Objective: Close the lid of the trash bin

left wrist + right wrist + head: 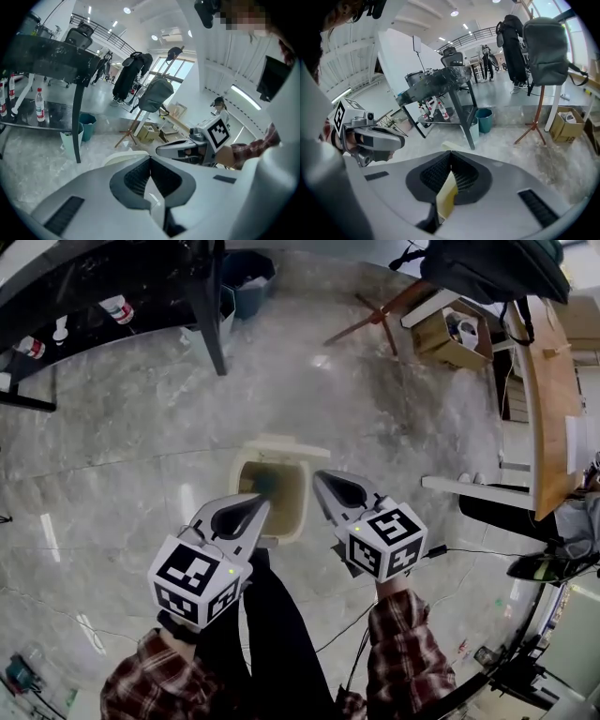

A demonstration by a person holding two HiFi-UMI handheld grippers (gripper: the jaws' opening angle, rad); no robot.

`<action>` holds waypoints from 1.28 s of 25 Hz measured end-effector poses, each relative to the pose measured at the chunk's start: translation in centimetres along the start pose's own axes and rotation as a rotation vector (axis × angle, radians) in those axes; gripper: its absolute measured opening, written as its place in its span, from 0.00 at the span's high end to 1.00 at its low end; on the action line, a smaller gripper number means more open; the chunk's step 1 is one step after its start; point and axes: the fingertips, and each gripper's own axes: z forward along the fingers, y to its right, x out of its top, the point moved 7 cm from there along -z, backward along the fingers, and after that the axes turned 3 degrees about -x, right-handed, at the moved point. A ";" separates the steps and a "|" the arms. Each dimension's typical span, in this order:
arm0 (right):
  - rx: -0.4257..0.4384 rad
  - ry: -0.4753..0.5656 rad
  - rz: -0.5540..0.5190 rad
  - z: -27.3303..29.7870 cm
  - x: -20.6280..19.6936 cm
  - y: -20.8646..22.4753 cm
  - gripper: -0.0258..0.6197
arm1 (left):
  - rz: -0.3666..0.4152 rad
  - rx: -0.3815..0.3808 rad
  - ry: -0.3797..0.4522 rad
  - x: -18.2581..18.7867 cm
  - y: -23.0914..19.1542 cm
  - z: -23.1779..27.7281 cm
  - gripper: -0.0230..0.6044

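Head view: open trash bin [235, 479] on the marble floor [141, 427], directly under and just ahead of both grippers. Its cream lid [286, 444] is up at the bin's far edge, beyond the gripper tips; the inside is dark. Left gripper [255, 510] hangs over the bin's near-left rim, jaws closed tip to tip with nothing clamped. Right gripper [328, 486] is over the bin's right rim, just short of the lid, jaws also pressed together at the tips. Cannot tell if either tip touches the rim. The two grippers are side by side, close but apart. Plaid sleeves [403, 652] behind both.

Left gripper view: left gripper [150, 159] tips meet; cream lid edge [124, 157] just past them, right gripper [161, 150] off to its right.

Right gripper view: right gripper [450, 165] tips meet, cream surface seen through the gap behind them; left gripper [401, 137] off to its left.

Well beyond the grippers: dark worktop [141, 282] with bottles [117, 308], teal bucket [248, 277], cardboard box [450, 334].
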 end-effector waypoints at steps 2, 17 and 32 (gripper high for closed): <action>0.027 -0.006 -0.005 1.0 0.1 0.7 0.94 | -0.005 0.005 -0.015 -0.7 -0.9 0.7 0.94; 0.195 -0.206 -0.189 4.9 2.5 5.3 0.82 | -0.041 -0.019 -0.065 -3.3 -2.0 4.7 0.94; 0.368 -0.349 -0.125 8.7 2.3 5.8 0.82 | -0.051 0.002 -0.051 -2.9 -3.0 4.1 0.94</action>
